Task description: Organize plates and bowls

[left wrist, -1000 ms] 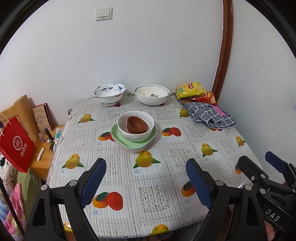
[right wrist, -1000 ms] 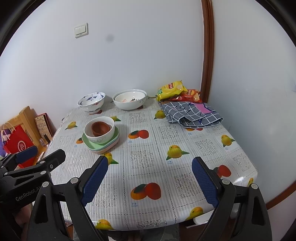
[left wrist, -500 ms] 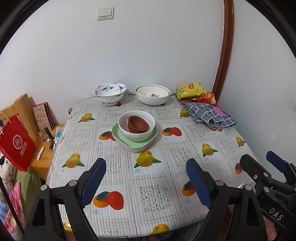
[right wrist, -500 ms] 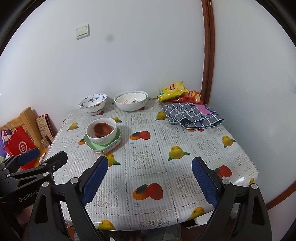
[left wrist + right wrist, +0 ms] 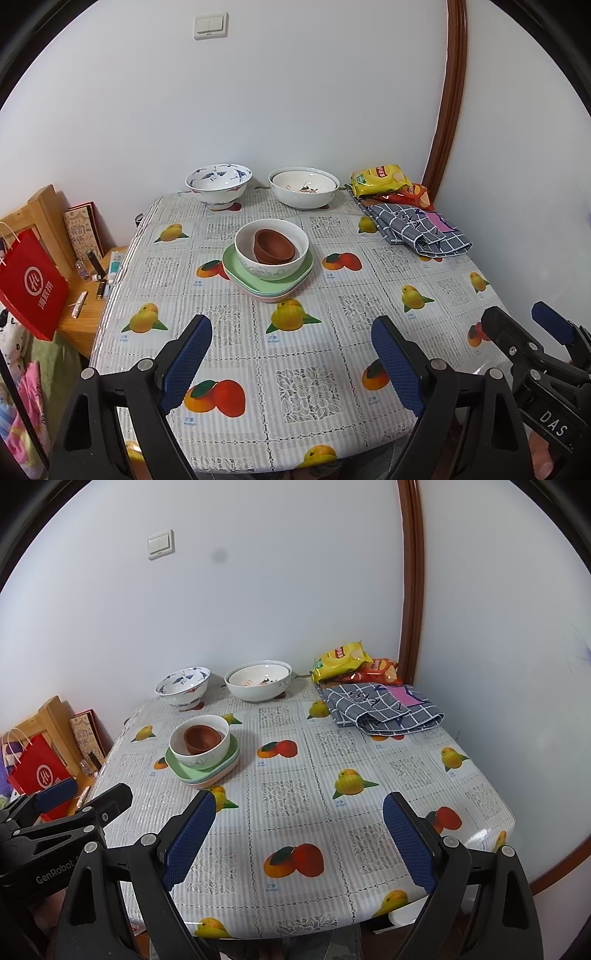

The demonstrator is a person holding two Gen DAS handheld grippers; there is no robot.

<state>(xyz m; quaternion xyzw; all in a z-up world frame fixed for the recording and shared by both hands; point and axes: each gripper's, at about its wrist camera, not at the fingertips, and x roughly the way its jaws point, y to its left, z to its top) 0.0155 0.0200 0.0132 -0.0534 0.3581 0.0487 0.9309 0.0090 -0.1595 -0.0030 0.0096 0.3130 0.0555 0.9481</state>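
Note:
A stack sits mid-table: green plates (image 5: pixel 236 271) (image 5: pixel 173 766) under a white bowl (image 5: pixel 271 253) (image 5: pixel 199 751) that holds a small brown bowl (image 5: pixel 273 247) (image 5: pixel 201 736). A blue-patterned bowl (image 5: pixel 218 182) (image 5: pixel 183 686) and a wide white bowl (image 5: pixel 303 186) (image 5: pixel 258 681) stand apart at the far edge. My left gripper (image 5: pixel 291 363) is open and empty over the near table edge. My right gripper (image 5: pixel 299 843) is open and empty, to the right of the left one. Both are well short of the stack.
Snack bags (image 5: pixel 382 179) (image 5: pixel 341 657) and a folded checked cloth (image 5: pixel 417 229) (image 5: pixel 384 709) lie at the far right corner. A red paper bag (image 5: pixel 33 284) and small items on a wooden side stand (image 5: pixel 85 314) are left of the table. White walls close the back and right.
Both views have shifted very slightly, so the table sits a touch lower in frame. Nothing on the table has moved. Both grippers stay open.

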